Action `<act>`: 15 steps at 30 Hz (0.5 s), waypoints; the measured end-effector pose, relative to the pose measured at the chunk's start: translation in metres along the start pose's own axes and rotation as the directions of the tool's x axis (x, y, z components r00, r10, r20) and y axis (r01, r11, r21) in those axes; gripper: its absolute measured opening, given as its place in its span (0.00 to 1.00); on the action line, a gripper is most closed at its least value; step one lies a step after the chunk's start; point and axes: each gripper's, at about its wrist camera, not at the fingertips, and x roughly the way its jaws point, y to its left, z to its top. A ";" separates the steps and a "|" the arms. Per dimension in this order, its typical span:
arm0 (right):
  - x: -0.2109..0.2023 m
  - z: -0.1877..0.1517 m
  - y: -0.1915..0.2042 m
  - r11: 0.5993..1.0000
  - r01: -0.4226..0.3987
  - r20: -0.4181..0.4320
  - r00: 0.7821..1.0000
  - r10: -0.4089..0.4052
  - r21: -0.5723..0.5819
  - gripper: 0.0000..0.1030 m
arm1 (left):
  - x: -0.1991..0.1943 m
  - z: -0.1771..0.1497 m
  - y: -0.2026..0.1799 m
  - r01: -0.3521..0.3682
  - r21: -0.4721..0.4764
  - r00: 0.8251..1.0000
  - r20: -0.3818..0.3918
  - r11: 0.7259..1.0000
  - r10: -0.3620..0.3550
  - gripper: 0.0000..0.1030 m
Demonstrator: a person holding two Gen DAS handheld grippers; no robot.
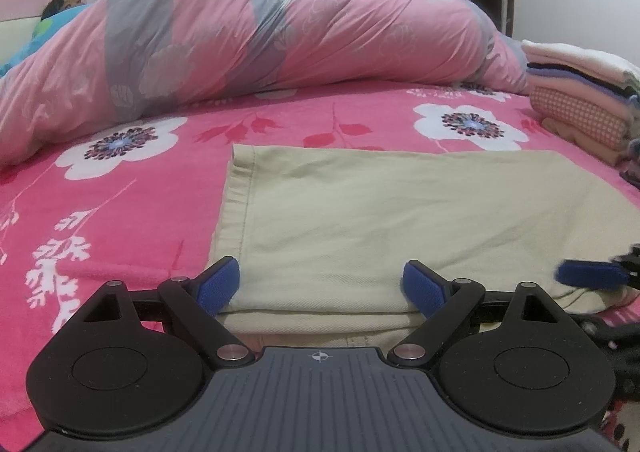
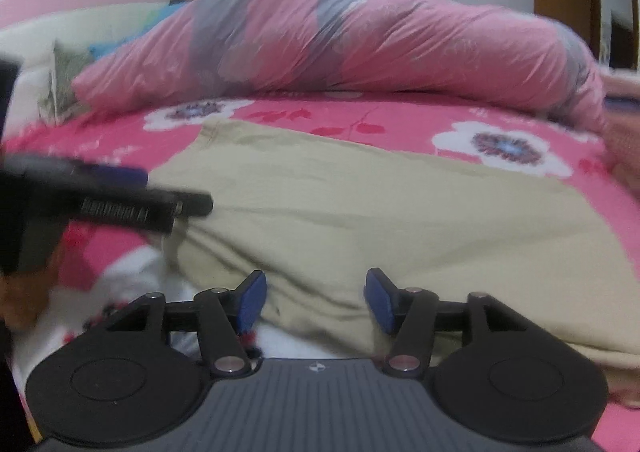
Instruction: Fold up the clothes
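The left gripper (image 1: 320, 286) has its 2 blue-padded fingers (image 1: 219, 284) spread wide, holding nothing. They sit low at the near edge of the folded khaki cloth (image 1: 380, 211), 1 on each side of a stretch of that edge, where stacked layers show. Whether the pads touch the fabric cannot be told.

The right gripper (image 2: 315, 302) also has its fingers (image 2: 252, 304) parted, with nothing between them but the near edge of the cloth (image 2: 400, 219) lying below. From the left wrist view its blue pad (image 1: 588, 274) shows at the far right, just over the cloth's right side. From the right wrist view the left gripper (image 2: 120, 191) is a dark blurred shape at the left, over the cloth's left edge.

The cloth lies flat on the pink flowered bedsheet (image 1: 120, 211), its hemmed left edge running away from the camera. Beyond it a rolled pink and grey quilt (image 1: 260, 43) stretches across the bed. A stack of folded clothes (image 1: 580, 99) sits at the right, near the cloth's far right corner. A person's head (image 1: 64, 3) shows at the far left behind the quilt.
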 end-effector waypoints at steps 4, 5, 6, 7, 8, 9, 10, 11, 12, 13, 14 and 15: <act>-0.032 0.009 -0.009 1.000 0.006 0.055 0.998 -0.006 -0.005 0.57 | -0.018 0.010 0.006 -0.003 -0.026 0.998 0.059 1.000 0.004 0.88; -0.040 0.013 -0.015 1.000 0.016 0.081 0.997 -0.016 0.001 0.57 | -0.023 0.014 0.006 0.002 -0.027 0.997 0.080 1.000 0.001 0.88; -0.047 0.018 -0.022 1.000 0.026 0.105 0.994 -0.026 0.008 0.58 | -0.029 0.017 0.006 0.006 -0.027 0.995 0.102 1.000 -0.003 0.88; -0.049 0.023 -0.031 0.999 0.038 0.122 0.992 -0.040 0.021 0.58 | -0.032 0.022 0.003 0.014 -0.020 0.993 0.120 1.000 -0.011 0.88; -0.048 0.028 -0.041 0.998 0.051 0.131 0.990 -0.055 0.038 0.58 | -0.032 0.028 -0.001 0.024 -0.006 0.991 0.129 1.000 -0.023 0.89; -0.047 0.032 -0.051 0.996 0.065 0.136 0.988 -0.072 0.056 0.58 | -0.030 0.033 -0.007 0.031 0.014 0.991 0.130 0.999 -0.033 0.89; -0.042 0.034 -0.060 0.994 0.082 0.128 0.988 -0.092 0.077 0.58 | -0.027 0.037 -0.014 0.036 0.036 0.991 0.125 0.999 -0.040 0.89; -0.035 0.032 -0.068 0.991 0.095 0.114 0.988 -0.106 0.097 0.58 | -0.022 0.039 -0.022 0.040 0.062 0.992 0.114 0.997 -0.047 0.89; -0.029 0.030 -0.077 0.987 0.108 0.100 0.988 -0.120 0.116 0.58 | -0.014 0.037 -0.030 0.044 0.089 0.994 0.091 0.995 -0.052 0.90; -0.022 0.027 -0.085 0.983 0.124 0.078 0.988 -0.135 0.133 0.58 | -0.006 0.034 -0.038 0.046 0.115 0.996 0.064 0.992 -0.054 0.90; -0.013 0.019 -0.091 0.979 0.150 0.034 0.987 -0.156 0.139 0.58 | 0.002 0.031 -0.046 0.050 0.141 0.998 0.037 0.989 -0.055 0.90; -0.005 0.010 -0.097 0.974 0.175 -0.012 0.985 -0.175 0.141 0.58 | 0.011 0.025 -0.050 0.049 0.157 0.999 0.002 0.986 -0.050 0.90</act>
